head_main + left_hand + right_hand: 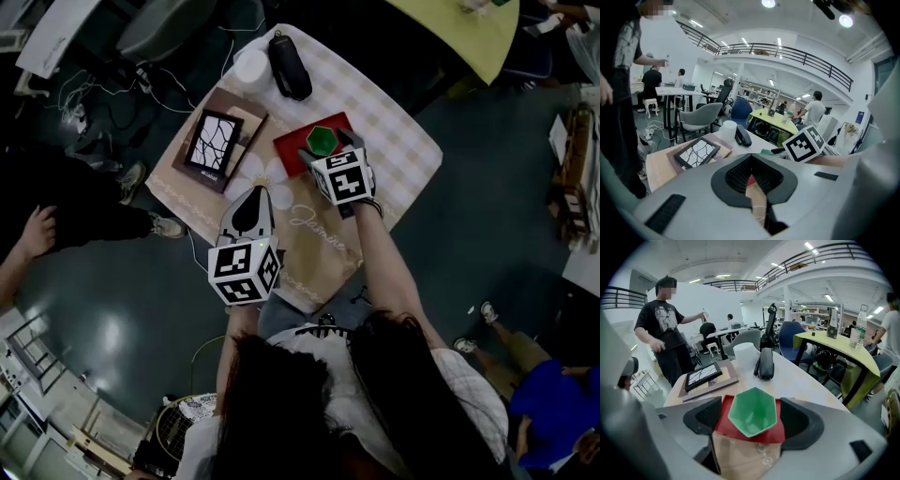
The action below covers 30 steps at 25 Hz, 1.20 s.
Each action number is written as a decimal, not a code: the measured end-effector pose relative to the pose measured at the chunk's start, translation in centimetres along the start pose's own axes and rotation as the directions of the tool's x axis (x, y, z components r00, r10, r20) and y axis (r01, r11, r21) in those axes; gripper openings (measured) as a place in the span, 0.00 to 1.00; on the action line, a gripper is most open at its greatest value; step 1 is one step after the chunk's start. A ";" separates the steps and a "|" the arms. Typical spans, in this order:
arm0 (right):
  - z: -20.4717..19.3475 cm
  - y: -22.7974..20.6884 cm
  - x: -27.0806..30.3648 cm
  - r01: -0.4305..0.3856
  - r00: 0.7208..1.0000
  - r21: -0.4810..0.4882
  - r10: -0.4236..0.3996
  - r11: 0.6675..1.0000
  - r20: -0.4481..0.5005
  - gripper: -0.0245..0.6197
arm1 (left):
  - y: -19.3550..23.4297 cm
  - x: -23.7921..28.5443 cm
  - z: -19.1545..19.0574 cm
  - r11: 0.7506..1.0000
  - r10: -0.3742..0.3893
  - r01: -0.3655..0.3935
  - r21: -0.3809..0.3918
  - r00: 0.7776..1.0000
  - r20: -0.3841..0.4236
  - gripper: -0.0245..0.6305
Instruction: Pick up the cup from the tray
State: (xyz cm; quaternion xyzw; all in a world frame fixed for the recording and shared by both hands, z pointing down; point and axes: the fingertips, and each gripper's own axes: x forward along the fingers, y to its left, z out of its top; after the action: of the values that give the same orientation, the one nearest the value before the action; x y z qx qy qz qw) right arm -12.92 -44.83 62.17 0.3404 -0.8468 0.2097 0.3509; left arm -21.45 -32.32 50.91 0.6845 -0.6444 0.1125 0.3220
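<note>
On the bench (398, 141), the green cup (752, 409) stood upright on the red tray (723, 423). The right claw (330, 150) sat low around it with its jaws spread wide, one on each side of the cup, and a strip of tray showing between cup and left jaw, so nothing was gripped. Nearer the person, the left claw (252, 197) was held over the bench with its tips drawn together on nothing, while a framed picture (214, 141), a black case (289, 66) and a white cylinder (251, 66) lay farther off.
</note>
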 end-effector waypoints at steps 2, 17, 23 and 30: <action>-0.1 -0.1 0.4 0.005 1.000 0.008 -0.005 1.000 -0.004 0.62 | 0.2 0.1 -0.3 1.000 0.009 -0.009 0.026 1.000 -0.013 0.04; -1.2 -0.2 1.8 0.013 0.995 -0.012 -0.014 1.000 -0.097 0.55 | -0.6 0.9 -0.5 1.000 -0.029 0.029 -0.011 0.999 -0.021 0.04; -1.3 -0.1 1.9 0.005 0.994 -0.012 -0.007 1.000 -0.112 0.54 | -0.4 1.0 -0.4 1.000 -0.025 0.024 -0.014 0.999 -0.023 0.04; -1.7 0.4 0.9 0.008 0.993 -0.027 -0.011 1.000 -0.122 0.54 | -0.9 1.1 -0.2 0.999 -0.037 0.037 -0.011 0.999 -0.015 0.04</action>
State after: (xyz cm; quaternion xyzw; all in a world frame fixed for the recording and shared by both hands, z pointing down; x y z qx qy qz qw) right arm -12.90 -43.94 63.88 0.3262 -0.8249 0.2173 0.4074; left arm -20.34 -33.08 51.40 0.6937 -0.6296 0.1082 0.3326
